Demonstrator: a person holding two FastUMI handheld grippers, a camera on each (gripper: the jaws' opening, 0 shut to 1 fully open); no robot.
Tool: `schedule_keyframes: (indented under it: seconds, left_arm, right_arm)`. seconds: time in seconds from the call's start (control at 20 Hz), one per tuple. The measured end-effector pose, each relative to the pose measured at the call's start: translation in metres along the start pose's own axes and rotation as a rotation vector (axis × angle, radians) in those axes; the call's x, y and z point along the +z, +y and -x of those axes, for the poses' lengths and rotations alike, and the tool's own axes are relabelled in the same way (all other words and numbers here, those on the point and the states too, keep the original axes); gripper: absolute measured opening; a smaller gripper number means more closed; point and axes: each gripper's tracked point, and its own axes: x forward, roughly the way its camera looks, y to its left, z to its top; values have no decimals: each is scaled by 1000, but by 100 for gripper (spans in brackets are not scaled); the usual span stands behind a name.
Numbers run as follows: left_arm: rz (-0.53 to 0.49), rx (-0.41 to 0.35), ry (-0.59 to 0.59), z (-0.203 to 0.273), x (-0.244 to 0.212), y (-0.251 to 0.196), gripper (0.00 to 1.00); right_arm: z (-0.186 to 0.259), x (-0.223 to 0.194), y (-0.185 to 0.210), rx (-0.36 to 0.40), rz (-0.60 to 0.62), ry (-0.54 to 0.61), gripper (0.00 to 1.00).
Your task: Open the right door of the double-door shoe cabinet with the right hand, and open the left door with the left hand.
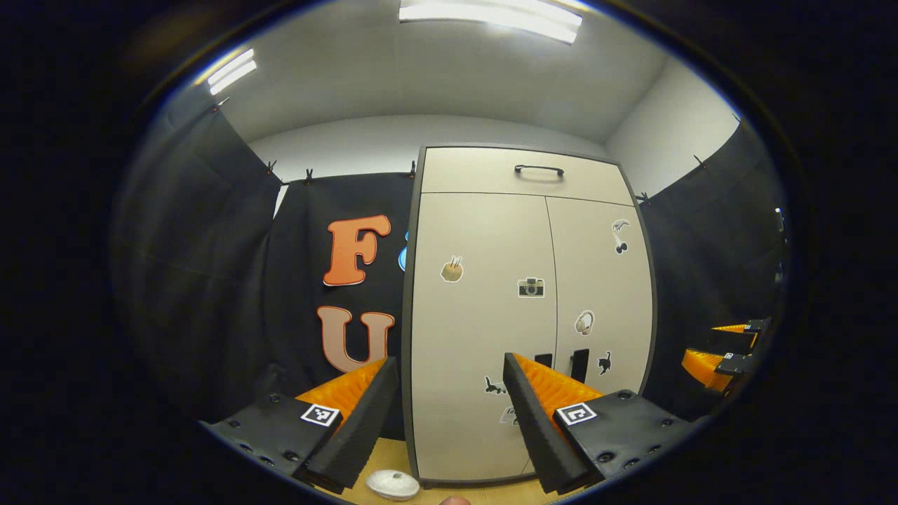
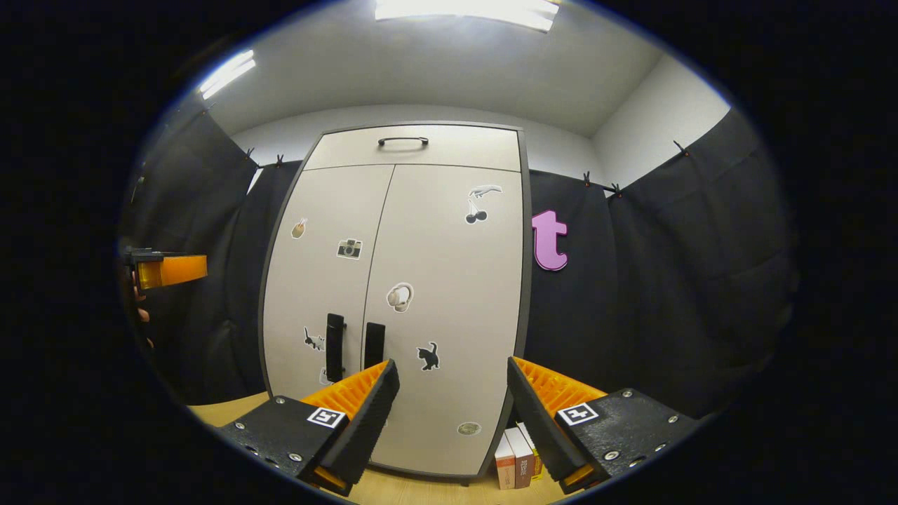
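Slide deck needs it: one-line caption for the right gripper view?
Right claw open, facing the closed double-door shoe cabinet; both black door handles untouched, books beside its base.

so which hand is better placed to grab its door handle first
Right, probably: the right gripper faces the closed right door, its handle close beside the open jaws. Task order also starts there.
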Motion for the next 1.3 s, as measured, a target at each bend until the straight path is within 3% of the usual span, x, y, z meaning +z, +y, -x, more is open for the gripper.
schedule_keyframes:
  seconds: [0.25, 0.85, 1.1, 1.3]
  left_arm:
    - [0, 1, 10, 4, -5, 6, 96]
    - [-44, 166, 28, 29, -16, 99, 96]
    - [-21, 226, 43, 41, -28, 142, 96]
    - [-9, 247, 46, 43, -34, 161, 95]
  right_arm:
    - [-11, -2, 16, 34, -12, 11, 94]
    - [-90, -38, 115, 190, -93, 199, 92]
    - [-133, -70, 126, 143, -110, 306, 83]
    - [-159, -92, 125, 102, -112, 367, 68]
